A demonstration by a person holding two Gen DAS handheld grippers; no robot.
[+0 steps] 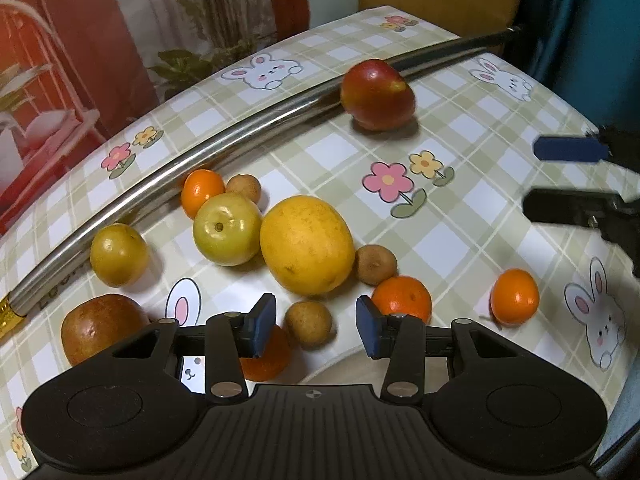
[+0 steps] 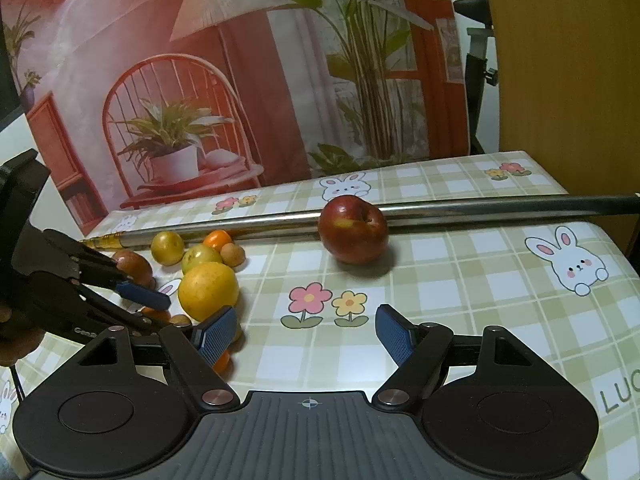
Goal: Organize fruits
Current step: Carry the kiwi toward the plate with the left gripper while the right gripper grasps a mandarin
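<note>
Over the fruit cluster we hover our left gripper [image 1: 316, 326], jaws partly open and empty, small brown fruit [image 1: 308, 323] sitting loose between them, while our right gripper [image 2: 306, 332] waits wide open and empty, facing the lone red apple [image 2: 353, 229].

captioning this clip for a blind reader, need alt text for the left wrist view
The left claw hangs open over a small brown fruit on a bunny-print tablecloth; beyond lie a large yellow citrus, tangerines and a red apple against a metal pole.

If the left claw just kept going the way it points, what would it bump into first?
Probably the small brown fruit that shows in the gap of the open left gripper; the big yellow fruit lies beyond it. Depth is hard to judge here.
</note>
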